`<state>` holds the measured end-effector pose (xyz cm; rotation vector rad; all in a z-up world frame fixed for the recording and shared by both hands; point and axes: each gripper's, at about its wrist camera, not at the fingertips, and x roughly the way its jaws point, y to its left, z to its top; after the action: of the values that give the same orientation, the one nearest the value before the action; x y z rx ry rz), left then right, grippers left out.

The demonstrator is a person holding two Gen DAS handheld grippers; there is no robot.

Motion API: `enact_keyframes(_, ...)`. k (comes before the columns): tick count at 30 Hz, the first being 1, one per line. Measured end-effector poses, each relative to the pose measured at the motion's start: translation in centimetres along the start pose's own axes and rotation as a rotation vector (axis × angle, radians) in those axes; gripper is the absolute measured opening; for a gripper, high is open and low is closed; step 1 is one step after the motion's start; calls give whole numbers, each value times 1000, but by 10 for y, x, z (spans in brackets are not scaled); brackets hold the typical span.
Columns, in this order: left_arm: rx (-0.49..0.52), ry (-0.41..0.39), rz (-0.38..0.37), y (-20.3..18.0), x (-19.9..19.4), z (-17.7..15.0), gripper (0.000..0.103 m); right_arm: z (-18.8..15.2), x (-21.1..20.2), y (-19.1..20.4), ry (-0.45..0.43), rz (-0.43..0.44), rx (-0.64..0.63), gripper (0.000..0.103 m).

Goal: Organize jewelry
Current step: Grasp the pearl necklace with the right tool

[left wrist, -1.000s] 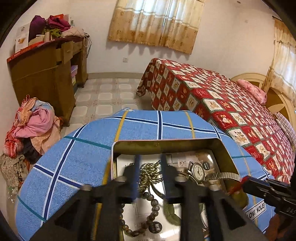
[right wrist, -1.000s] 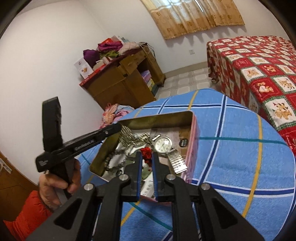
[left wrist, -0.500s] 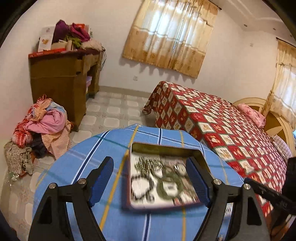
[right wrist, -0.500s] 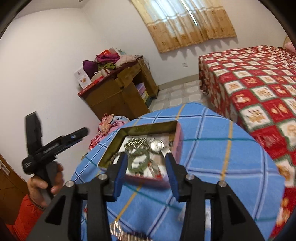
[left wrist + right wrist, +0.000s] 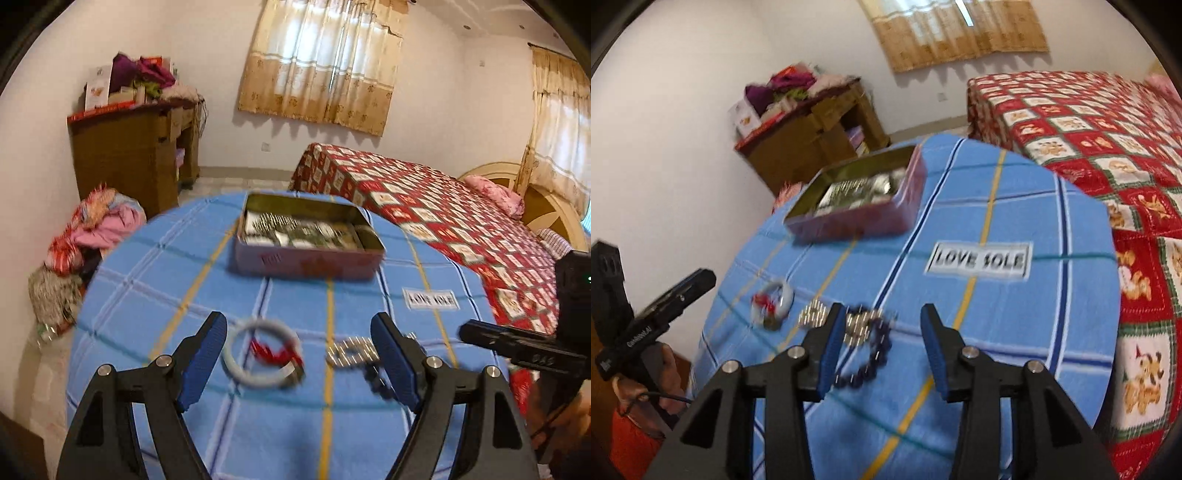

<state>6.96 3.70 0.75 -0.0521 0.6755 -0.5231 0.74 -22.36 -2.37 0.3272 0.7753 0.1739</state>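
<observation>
An open metal tin (image 5: 306, 236) (image 5: 860, 199) holding a heap of jewelry sits at the far side of the blue checked table. Nearer me lie a pale bangle with a red tassel (image 5: 264, 352) (image 5: 774, 299), a silver chain (image 5: 351, 354) (image 5: 857, 323) and a dark bead bracelet (image 5: 868, 363) (image 5: 375, 380). My left gripper (image 5: 299, 356) stands wide open above the bangle, holding nothing. My right gripper (image 5: 882, 341) is open over the chain and beads, with nothing pressed between its pads. The frames are blurred.
A "LOVE SOLE" label (image 5: 979, 260) is sewn on the blue cloth (image 5: 184, 280). A bed with a red patterned cover (image 5: 443, 206) stands close on the right. A wooden cabinet (image 5: 136, 151) and a pile of clothes (image 5: 92, 229) are by the left wall.
Both grippers have pulled back from the tin toward the near edge of the table and opened. The bangle, chain and bead bracelet have come into view beneath them.
</observation>
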Motion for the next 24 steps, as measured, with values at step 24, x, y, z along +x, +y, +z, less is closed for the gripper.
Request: enact_keyframes(24, -45, 5, -14, 1, -20, -32, 80, 5, 89, 67, 219, -29, -539, 21)
